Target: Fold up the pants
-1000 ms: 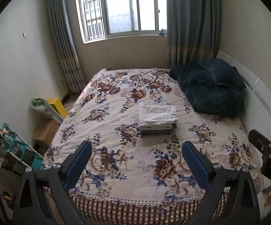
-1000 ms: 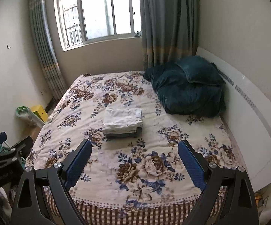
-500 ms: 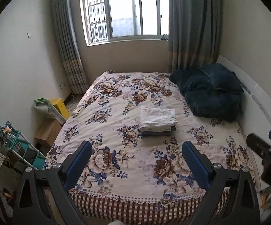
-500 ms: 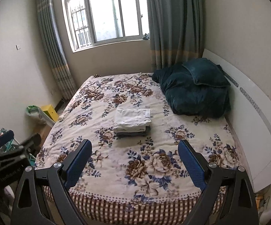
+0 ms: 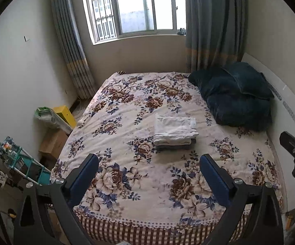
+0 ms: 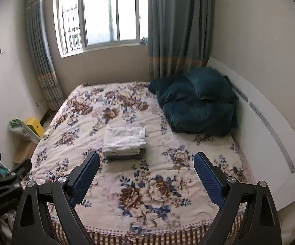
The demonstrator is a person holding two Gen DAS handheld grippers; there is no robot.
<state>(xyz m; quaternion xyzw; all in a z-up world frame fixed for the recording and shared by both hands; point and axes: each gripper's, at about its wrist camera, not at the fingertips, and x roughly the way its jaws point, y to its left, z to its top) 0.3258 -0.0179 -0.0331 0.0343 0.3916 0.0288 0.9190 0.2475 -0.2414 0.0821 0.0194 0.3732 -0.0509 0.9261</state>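
Folded white pants (image 5: pixel 175 129) lie on top of a folded dark garment (image 5: pixel 176 146) in the middle of the floral bed (image 5: pixel 127 122). The same stack of pants shows in the right wrist view (image 6: pixel 125 139). My left gripper (image 5: pixel 149 178) is open and empty, held above the foot of the bed, well short of the stack. My right gripper (image 6: pixel 146 175) is open and empty, also over the foot of the bed. Each gripper shows at the edge of the other's view.
A dark teal duvet and pillow (image 5: pixel 237 96) are piled at the bed's right by the white headboard (image 6: pixel 269 134). A yellow box (image 5: pixel 64 115), cardboard box (image 5: pixel 52 140) and teal rack (image 5: pixel 23 163) stand on the floor at left. Window and curtains are behind.
Both grippers have drawn back and risen from the bed, so the stack looks smaller and farther. Both stay open and empty. The stack has not moved.
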